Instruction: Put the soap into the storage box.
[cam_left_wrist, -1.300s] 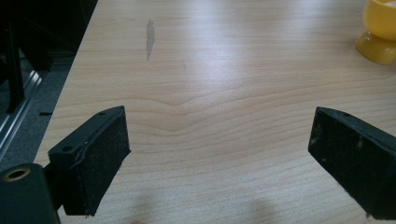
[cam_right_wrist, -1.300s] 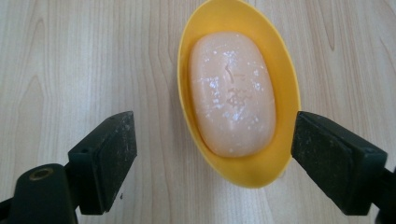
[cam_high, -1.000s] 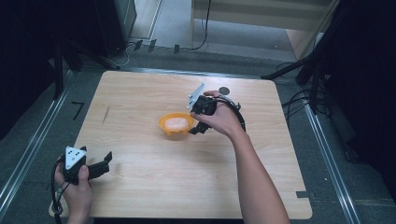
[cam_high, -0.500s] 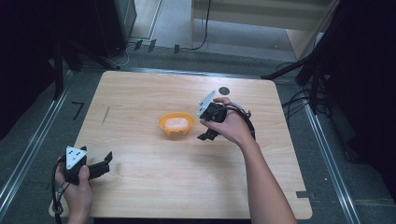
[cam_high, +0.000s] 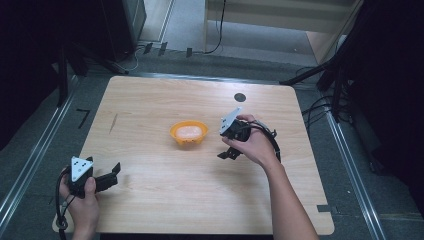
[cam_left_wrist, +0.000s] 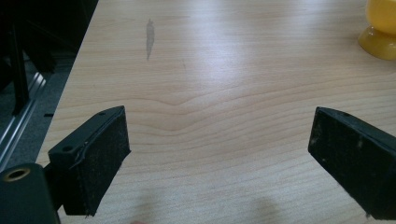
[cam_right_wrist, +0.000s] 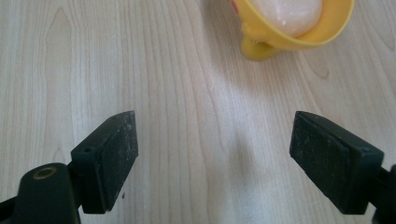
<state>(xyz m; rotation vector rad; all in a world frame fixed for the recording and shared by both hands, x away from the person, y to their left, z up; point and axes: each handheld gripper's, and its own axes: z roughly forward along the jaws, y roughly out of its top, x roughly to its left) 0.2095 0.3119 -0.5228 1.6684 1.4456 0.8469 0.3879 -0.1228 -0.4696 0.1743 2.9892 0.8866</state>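
Table: pale wooden table (cam_high: 150, 110) with rounded corners and fine straight grain; a small dark round mark (cam_high: 240, 97) sits near its far edge, and a thin grey smear (cam_high: 115, 122) lies toward its left edge.
Bowl: a small orange-yellow plastic bowl (cam_high: 188, 133) stands near the middle of the table; it is round, smooth and glossy, on a stubby foot, and holds something pale and rounded (cam_high: 187, 132).
Right gripper: the right gripper (cam_high: 228, 153) is held just right of the bowl, apart from it, with its 2 jaws spread wide and nothing between them; the right gripper view shows flat black pads (cam_right_wrist: 120, 151) with a matte, slightly dusty face, and the bowl's foot (cam_right_wrist: 255, 48) beyond them.
Left gripper: the left gripper (cam_high: 113, 173) is near the table's near left corner, well apart from the bowl, its 2 jaws likewise wide and bare; a grey 3-cornered plate (cam_high: 81, 167) tops it.
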